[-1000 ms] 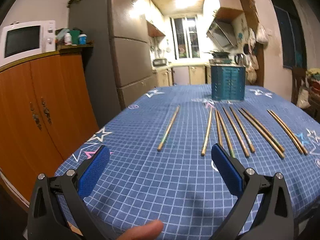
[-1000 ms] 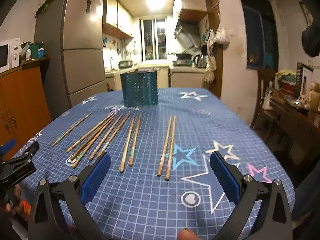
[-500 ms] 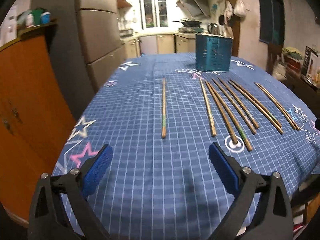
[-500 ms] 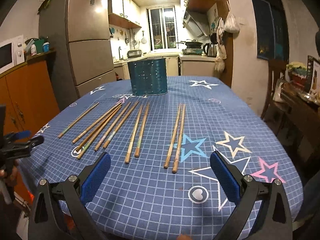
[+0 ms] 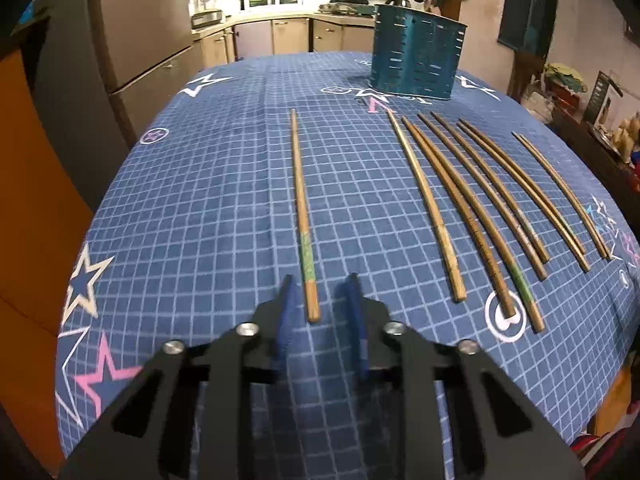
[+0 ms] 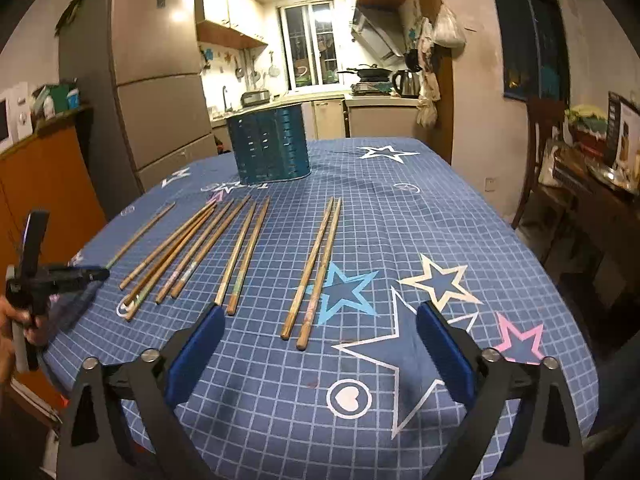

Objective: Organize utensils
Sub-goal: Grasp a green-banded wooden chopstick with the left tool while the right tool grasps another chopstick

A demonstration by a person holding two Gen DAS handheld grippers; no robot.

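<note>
A lone wooden chopstick (image 5: 302,208) lies on the blue star-patterned tablecloth (image 5: 200,200). Its near end sits between the blue pads of my left gripper (image 5: 320,284), whose jaws are closing with a small gap still on each side. Several more chopsticks (image 5: 480,200) lie to its right. The teal slotted utensil holder (image 5: 416,64) stands at the far end. My right gripper (image 6: 320,310) hovers wide, jaws closing slightly, just behind the near ends of a chopstick pair (image 6: 316,268) and touching nothing. The right wrist view also shows the left gripper (image 6: 60,276) at the far left.
A person's hand (image 6: 12,320) holds the left gripper's handle at the table's left edge. An orange cabinet (image 6: 48,184) and a grey fridge (image 6: 160,80) stand left of the table. A dark chair and a cluttered sideboard (image 6: 580,184) stand to the right.
My left gripper has moved forward, tipped down toward the lone chopstick, and its jaws have narrowed around its near end. The right gripper crept forward with its jaws slightly narrower.
</note>
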